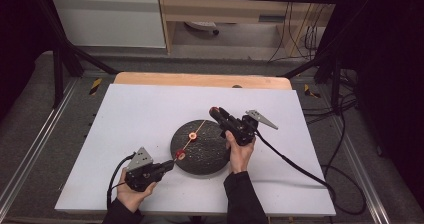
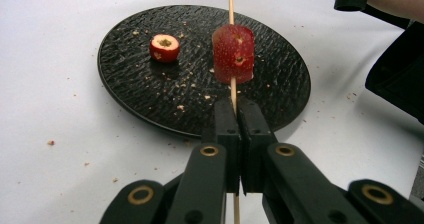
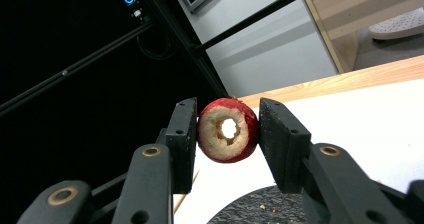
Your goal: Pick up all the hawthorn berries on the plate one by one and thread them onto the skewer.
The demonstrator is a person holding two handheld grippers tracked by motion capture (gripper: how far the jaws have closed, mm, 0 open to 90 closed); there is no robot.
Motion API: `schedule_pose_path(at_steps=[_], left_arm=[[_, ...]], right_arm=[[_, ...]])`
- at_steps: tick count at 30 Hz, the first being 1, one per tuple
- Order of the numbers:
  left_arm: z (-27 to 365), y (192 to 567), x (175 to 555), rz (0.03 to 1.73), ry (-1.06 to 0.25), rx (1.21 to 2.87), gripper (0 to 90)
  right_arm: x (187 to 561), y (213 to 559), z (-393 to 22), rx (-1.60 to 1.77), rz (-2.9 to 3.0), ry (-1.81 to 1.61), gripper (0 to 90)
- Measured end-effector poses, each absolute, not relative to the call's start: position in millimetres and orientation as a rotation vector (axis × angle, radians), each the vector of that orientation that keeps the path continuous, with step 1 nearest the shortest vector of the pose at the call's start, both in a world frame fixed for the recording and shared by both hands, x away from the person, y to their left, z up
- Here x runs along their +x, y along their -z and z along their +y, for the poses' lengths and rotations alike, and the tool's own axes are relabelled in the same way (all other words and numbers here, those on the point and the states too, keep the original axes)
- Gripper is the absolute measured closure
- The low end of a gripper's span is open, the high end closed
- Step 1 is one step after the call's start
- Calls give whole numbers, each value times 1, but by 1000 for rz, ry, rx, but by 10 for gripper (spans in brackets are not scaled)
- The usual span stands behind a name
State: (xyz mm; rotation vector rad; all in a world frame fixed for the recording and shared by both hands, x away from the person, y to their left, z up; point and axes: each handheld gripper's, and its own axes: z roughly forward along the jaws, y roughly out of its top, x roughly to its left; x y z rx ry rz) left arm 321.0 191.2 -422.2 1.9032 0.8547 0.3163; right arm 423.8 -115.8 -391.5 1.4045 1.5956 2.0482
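The left gripper (image 2: 234,109) is clamped on a wooden skewer (image 2: 231,4) threaded through a red fruit piece (image 2: 233,54) above the black plate (image 2: 125,84). The right gripper (image 3: 227,134) pinches a cored fruit slice (image 3: 228,130), seemingly lifted above the white surface (image 1: 140,114).

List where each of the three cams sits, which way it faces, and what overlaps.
High view: above the person's side, looking forward and down on the table; both forearms, left gripper, right gripper.
Left gripper view: along shut jaws clamping the skewer over the black plate.
Right gripper view: tilted up toward the frame, jaws on a cored fruit piece.
Shared: plate, skewer.
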Motion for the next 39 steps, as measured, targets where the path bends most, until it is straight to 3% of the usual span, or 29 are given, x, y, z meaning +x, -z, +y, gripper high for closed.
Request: schedule_pose_path(at_steps=[39], left_arm=[[173,418,327,875,-286,1885,885]], right_arm=[[423,398,-111,1379,1608,-2026,613]])
